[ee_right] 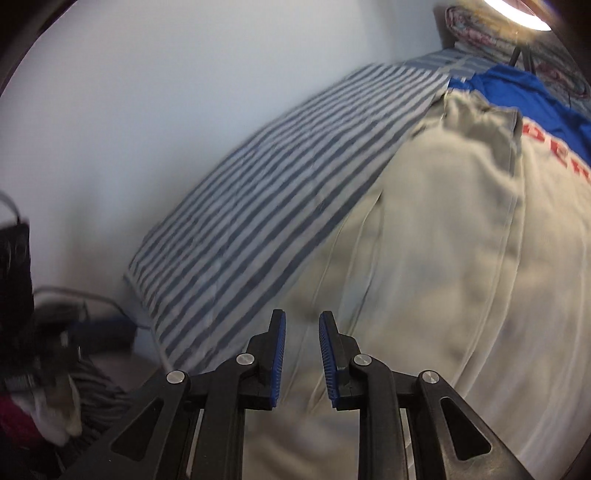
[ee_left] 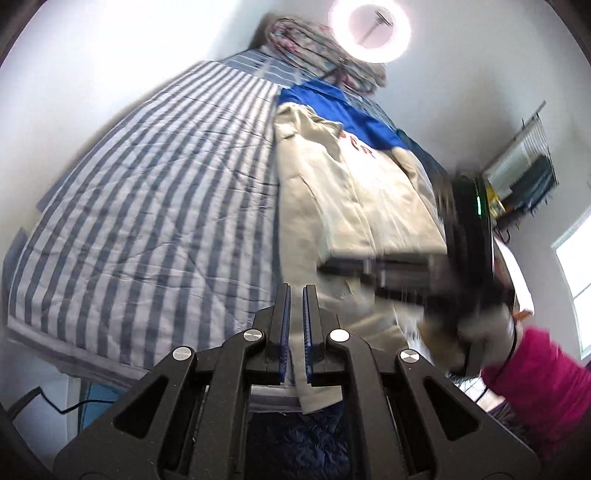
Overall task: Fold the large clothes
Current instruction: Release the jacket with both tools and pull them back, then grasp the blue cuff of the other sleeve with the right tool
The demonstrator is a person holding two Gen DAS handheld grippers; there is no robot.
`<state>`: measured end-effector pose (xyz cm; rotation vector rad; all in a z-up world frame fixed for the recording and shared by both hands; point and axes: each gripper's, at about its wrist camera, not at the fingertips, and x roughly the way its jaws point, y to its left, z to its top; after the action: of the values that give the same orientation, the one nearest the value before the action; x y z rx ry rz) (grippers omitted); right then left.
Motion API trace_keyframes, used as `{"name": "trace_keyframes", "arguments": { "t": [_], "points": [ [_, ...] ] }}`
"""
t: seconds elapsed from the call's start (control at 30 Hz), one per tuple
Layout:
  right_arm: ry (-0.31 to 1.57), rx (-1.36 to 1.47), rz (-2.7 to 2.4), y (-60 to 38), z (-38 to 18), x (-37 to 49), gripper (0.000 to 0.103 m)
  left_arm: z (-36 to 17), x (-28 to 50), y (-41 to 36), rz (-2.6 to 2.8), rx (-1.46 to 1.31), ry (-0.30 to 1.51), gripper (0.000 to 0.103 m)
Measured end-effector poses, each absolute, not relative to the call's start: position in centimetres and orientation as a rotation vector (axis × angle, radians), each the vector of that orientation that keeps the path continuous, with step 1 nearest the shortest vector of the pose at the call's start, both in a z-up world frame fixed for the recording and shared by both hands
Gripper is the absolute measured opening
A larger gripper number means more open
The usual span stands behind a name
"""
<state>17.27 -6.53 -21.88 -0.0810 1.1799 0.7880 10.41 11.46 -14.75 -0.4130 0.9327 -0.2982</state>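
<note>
A bed fills most of the room, covered with a blue-and-white striped quilt (ee_left: 147,192), and a bright ring light (ee_left: 369,27) shines up by the far wall. On the right half of the bed lies the big jacket (ee_left: 354,192) — cream colored, with a blue top part and red letters. It is stretched out long, running from the near edge of the bed up toward the pillows, with the blue collar end far away and the bottom hem close to the person. One side looks folded in already, so it is a narrow strip now, I think.

The left gripper (ee_left: 296,325) is squeezed nearly shut, with only a thin slit between its blue pads. A bit of cream cloth hangs just behind them, but I cannot tell for sure if it is pinched. My guess is that it holds the hem so the jacket can be lifted.

The right gripper (ee_right: 302,354) hangs over the near part of the jacket, jaws a little apart, with nothing between them. A pink sleeve (ee_left: 535,387) shows beside it in the left view.
</note>
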Motion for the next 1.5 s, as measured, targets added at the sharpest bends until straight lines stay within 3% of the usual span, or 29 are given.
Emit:
{"name": "trace_keyframes", "arguments": {
  "t": [0.17, 0.43, 0.8, 0.97, 1.03, 1.1, 1.17, 1.27, 1.5],
  "points": [
    [1.142, -0.146, 0.735, -5.8, -24.2, 14.6, 0.020, -14.2, 10.4, 11.1, -0.296, -0.397, 0.920, 0.003],
    [1.113, -0.129, 0.778, -6.1, -20.7, 10.3, 0.020, -14.0, 11.2, 10.7, -0.294, -0.411, 0.904, 0.003],
    [1.152, -0.160, 0.775, -6.4, -21.6, 6.5, 0.021, -13.2, 12.2, 8.5, -0.320, -0.396, 0.911, 0.003],
    [1.129, -0.061, 0.777, -9.3, -19.7, 6.4, 0.028, -11.9, 12.5, 6.8, -0.349, -0.359, 0.894, 0.003],
    [1.091, -0.057, 0.741, -11.2, -18.4, 6.3, 0.032, -11.8, 12.8, 6.0, -0.363, -0.355, 0.904, 0.007],
    [1.061, -0.047, 0.699, -13.4, -17.3, 6.3, 0.037, -11.8, 13.2, 4.8, -0.390, -0.357, 0.925, 0.027],
    [1.036, -0.029, 0.646, -15.9, -16.2, 6.1, 0.047, -11.6, 13.5, 3.3, -0.424, -0.345, 0.934, 0.035],
    [1.005, -0.011, 0.562, -19.4, -14.9, 5.7, 0.056, -11.1, 13.8, 0.7, -0.468, -0.291, 0.936, 0.037],
    [0.961, 0.077, 0.352, -28.5, -13.2, 5.1, 0.059, -10.4, 15.4, -4.9, -0.588, -0.246, 0.953, 0.043]
  ]
}}
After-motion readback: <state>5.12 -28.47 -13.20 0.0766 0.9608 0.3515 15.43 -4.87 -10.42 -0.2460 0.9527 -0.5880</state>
